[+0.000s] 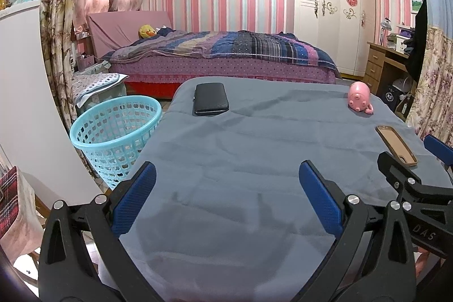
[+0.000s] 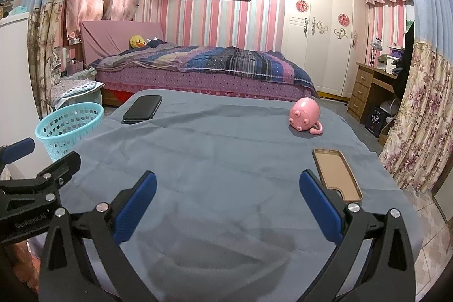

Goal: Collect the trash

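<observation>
A light blue plastic basket [image 1: 116,132] stands on the floor off the table's left edge; it also shows in the right wrist view [image 2: 69,126]. The table carries a grey cloth [image 1: 254,160]. On it lie a black wallet [image 1: 211,98], a pink pig-shaped toy [image 1: 360,96] and a tan phone case [image 1: 396,145]. The right wrist view shows the wallet [image 2: 143,109], the toy [image 2: 305,115] and the case [image 2: 337,174]. My left gripper [image 1: 228,188] is open and empty above the near cloth. My right gripper [image 2: 228,194] is open and empty, beside the case.
A bed [image 1: 220,58] with a patterned quilt stands beyond the table. A white wardrobe [image 1: 325,19] and a wooden desk [image 1: 382,64] are at the right. A white cabinet [image 1: 25,104] and curtains flank the left. Flowered curtains [image 2: 419,118] hang at the right.
</observation>
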Action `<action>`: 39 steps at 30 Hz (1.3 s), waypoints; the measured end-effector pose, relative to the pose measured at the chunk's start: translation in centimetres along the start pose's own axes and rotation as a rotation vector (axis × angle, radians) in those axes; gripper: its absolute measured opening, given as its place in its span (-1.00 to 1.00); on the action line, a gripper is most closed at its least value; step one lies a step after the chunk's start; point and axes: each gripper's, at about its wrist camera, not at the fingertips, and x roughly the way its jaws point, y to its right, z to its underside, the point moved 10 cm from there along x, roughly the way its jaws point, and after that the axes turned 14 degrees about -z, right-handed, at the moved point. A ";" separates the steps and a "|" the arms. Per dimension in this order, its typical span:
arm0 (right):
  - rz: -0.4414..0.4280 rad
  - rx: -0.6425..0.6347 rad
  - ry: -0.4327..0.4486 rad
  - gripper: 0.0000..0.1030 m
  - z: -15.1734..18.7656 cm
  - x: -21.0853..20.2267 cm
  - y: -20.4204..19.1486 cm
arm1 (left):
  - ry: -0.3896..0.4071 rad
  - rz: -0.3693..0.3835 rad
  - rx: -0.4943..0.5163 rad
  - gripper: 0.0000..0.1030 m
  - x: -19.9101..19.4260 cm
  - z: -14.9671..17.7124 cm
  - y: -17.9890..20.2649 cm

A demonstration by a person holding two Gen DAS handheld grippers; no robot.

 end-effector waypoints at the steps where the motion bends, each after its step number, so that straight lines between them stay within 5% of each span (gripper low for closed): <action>1: 0.000 0.000 0.000 0.91 0.0 0.0 0.0 | -0.001 -0.001 0.000 0.90 0.0 0.0 0.0; 39: 0.011 0.008 0.007 0.91 -0.4 -0.2 0.4 | -0.004 0.013 -0.011 0.90 -0.2 -0.3 0.3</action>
